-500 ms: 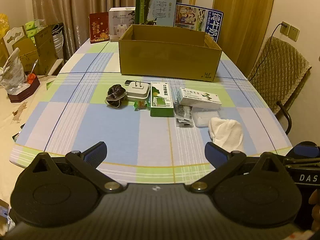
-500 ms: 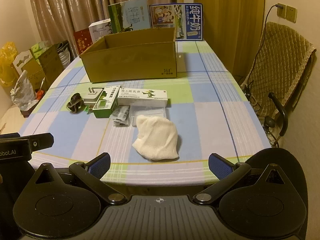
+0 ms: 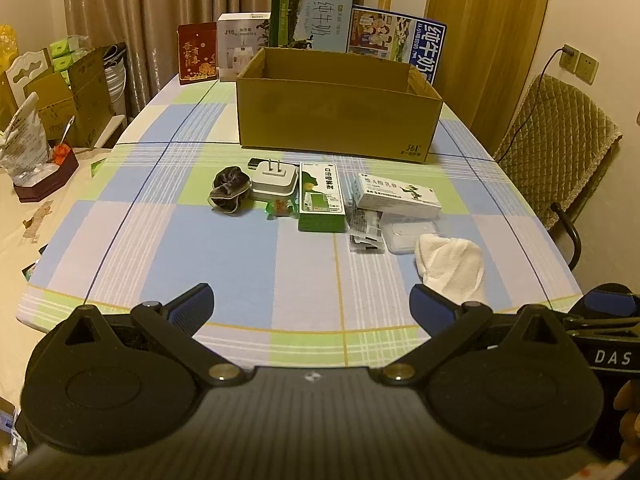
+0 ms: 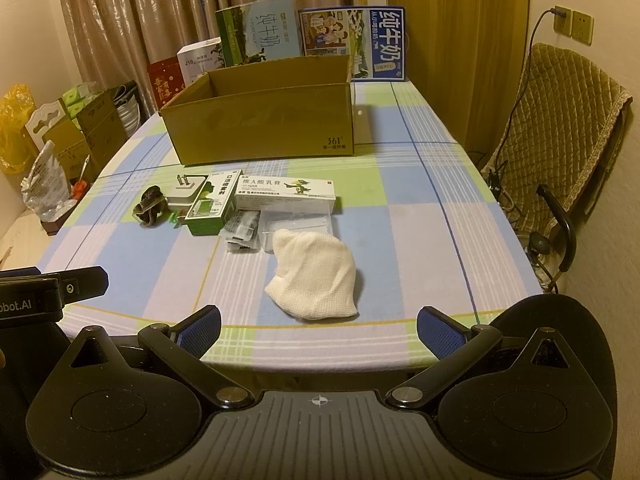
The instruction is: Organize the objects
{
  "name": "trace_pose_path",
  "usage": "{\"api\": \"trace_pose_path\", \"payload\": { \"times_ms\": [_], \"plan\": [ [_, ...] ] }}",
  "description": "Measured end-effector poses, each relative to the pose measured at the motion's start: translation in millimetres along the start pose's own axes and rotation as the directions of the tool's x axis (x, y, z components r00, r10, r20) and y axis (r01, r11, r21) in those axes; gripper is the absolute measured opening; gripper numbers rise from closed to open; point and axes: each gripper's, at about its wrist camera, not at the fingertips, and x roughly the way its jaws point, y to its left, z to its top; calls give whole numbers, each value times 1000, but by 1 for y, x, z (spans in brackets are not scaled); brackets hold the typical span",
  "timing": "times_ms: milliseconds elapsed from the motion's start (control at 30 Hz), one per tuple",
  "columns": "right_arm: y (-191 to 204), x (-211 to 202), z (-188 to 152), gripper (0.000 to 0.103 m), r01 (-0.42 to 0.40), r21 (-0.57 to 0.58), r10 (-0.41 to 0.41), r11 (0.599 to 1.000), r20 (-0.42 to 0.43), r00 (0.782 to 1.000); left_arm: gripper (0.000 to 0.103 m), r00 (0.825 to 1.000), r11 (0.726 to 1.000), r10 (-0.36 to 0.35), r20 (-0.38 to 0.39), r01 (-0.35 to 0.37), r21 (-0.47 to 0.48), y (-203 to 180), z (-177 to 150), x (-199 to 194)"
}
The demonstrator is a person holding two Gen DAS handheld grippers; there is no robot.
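An open cardboard box (image 3: 336, 116) (image 4: 264, 120) stands mid-table. In front of it lie a dark scrunchie (image 3: 228, 194) (image 4: 150, 204), a white plug adapter (image 3: 275, 179) (image 4: 185, 192), a green box (image 3: 322, 196) (image 4: 212, 204), a white medicine box (image 3: 398, 196) (image 4: 286, 194), small packets (image 3: 366, 230) (image 4: 242, 230), a clear case (image 3: 408, 234) and a white cloth (image 3: 450, 266) (image 4: 314, 276). My left gripper (image 3: 312, 306) is open and empty above the near table edge. My right gripper (image 4: 318, 328) is open and empty, just short of the cloth.
Milk cartons and gift boxes (image 3: 316, 20) stand behind the cardboard box. A padded chair (image 4: 560, 128) is to the right of the table. Boxes and bags (image 3: 52, 92) crowd the left side beyond the table edge.
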Motion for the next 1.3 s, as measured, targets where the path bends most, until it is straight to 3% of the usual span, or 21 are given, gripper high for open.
{"api": "trace_pose_path", "payload": {
  "times_ms": [1300],
  "plan": [
    [-3, 3, 0, 101, 5, 14, -5, 1000, 2, 1000, 102, 1000, 1000, -15, -28, 15, 25, -2, -3, 4]
  ]
}}
